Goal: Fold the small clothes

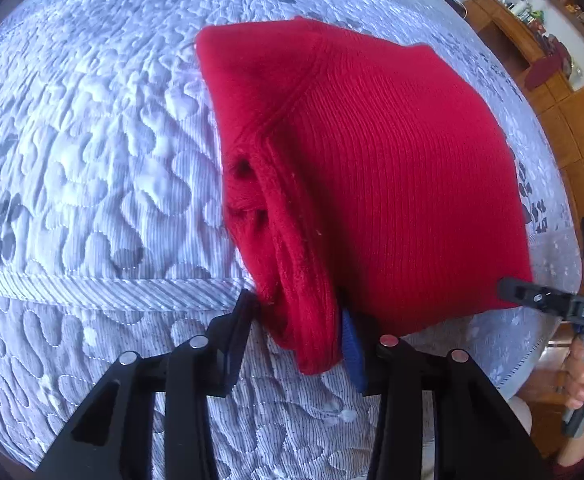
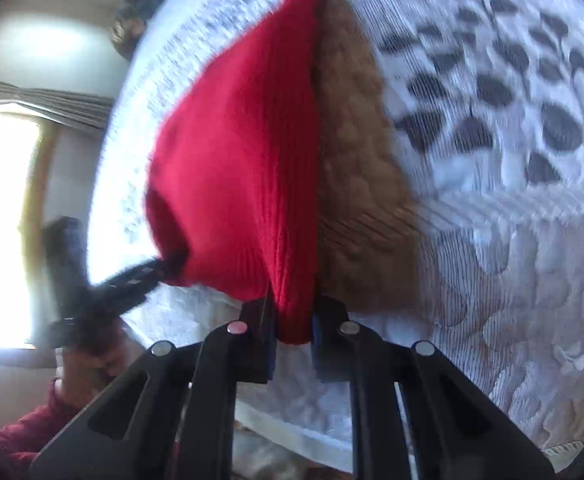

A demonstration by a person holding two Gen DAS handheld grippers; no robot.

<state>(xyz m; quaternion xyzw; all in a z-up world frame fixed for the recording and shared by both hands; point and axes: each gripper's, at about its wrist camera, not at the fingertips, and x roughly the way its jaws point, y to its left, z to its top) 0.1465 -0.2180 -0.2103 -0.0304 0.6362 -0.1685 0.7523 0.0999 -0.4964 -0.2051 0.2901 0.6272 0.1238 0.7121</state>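
Here the red knit garment (image 1: pixel 372 184) lies folded on the quilted bed (image 1: pixel 91 160), its near edge pinched by both the left gripper (image 1: pixel 300 320) and right gripper (image 2: pixel 292 320), fingers closed on bunched fabric, beside a brown garment (image 2: pixel 356 184).

No lettering, label, brand or number can be read anywhere, though the right wrist view is perhaps too blurred to tell.
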